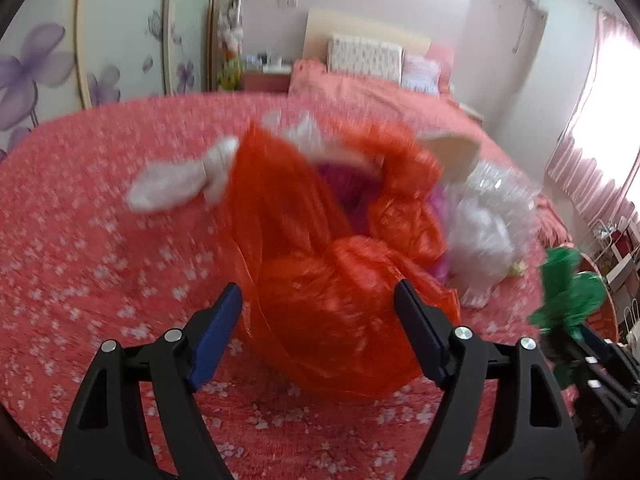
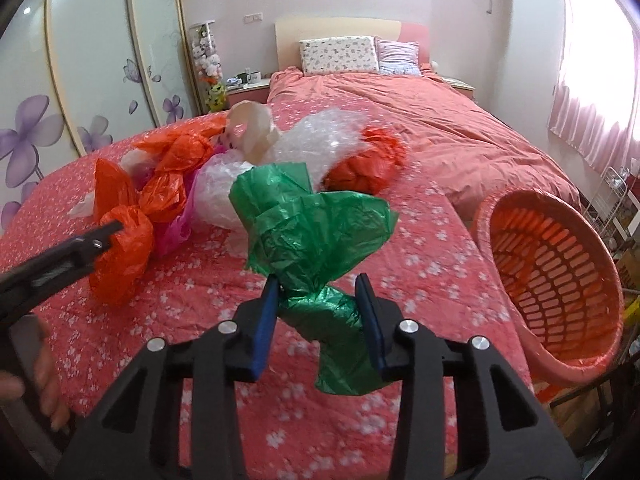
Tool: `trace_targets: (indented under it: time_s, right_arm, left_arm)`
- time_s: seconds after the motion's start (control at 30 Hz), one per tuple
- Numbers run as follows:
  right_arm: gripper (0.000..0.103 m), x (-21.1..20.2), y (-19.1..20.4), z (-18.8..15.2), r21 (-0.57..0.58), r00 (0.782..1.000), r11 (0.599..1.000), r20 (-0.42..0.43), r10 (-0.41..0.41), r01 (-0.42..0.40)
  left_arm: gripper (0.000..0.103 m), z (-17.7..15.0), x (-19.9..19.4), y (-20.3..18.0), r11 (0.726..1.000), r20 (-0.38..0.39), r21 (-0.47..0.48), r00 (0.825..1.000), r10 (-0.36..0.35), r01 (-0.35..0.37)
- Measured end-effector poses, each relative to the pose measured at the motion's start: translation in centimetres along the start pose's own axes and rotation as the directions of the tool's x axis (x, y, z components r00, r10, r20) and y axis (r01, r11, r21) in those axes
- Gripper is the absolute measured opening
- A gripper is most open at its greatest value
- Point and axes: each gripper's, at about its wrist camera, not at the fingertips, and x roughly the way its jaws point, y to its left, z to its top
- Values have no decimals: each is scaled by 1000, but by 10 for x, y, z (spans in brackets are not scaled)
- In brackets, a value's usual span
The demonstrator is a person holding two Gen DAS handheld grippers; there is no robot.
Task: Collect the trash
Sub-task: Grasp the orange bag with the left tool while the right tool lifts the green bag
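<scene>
A heap of plastic trash lies on the pink flowered bed [image 2: 440, 240]. An orange bag [image 1: 332, 272] sits between the open jaws of my left gripper [image 1: 320, 320], which does not press on it; it also shows in the right wrist view [image 2: 124, 248]. My right gripper [image 2: 318, 304] has a crumpled green bag [image 2: 312, 232] between its jaws, which look partly open around it; the green bag shows at the right edge of the left wrist view [image 1: 568, 288]. White and clear bags [image 2: 320, 140] and another orange bag [image 2: 364, 164] lie behind.
A pink slatted laundry basket [image 2: 560, 280] lies tilted on its side at the bed's right edge. Pillows [image 2: 340, 54] and headboard are at the far end. Wardrobe doors with purple flowers [image 2: 80, 80] stand to the left, a curtained window [image 2: 600, 80] to the right.
</scene>
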Motion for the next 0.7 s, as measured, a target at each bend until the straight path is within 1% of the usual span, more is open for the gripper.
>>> trace_targets:
  time_s: [0.07,0.1,0.17,0.2,0.23,0.33,0.53,0.63,0.7]
  right_arm:
    - [38,-2,-5,-2,8,1000,1000,1,-9,9]
    - [38,-2,-9,-3,9,1000,1000,1,-11,11]
    - [38,-4,-12,-4,12,1000,1000,4,-16,16]
    - [38,-4,-15,-4,13,1000,1000,6,-17,17]
    - [38,-5,-16,-4,14,1000,1000,9,-18,18]
    - [38,-10,-18,-3,19,1000,1000,22,-21,21]
    - [38,-26,-23,-2,26,998,999,59,-30,29]
    - [38,-34,-29,-1,37,996,999,78,-38,36]
    - [38,-40,-35,0,50,995,998,93,-46,41]
  left_arm:
    - [74,-6,8,3,1000,-40,-10,999,-11,11]
    - [71,-8,11,4,1000,-51,-13,999,-14,13]
    - [59,-13,9,5,999,-55,-14,998,-30,29]
    - [49,-14,7,4,999,-50,-10,998,-32,31]
    - [42,-15,4,4,999,-44,-5,999,-32,32]
    - [33,-16,-9,3,999,-12,15,999,-31,32]
    - [31,-13,-43,4,999,61,44,998,-30,27]
    - [31,-7,-60,2,998,87,56,995,-42,37]
    - [31,-1,-70,-8,996,109,72,992,-57,49]
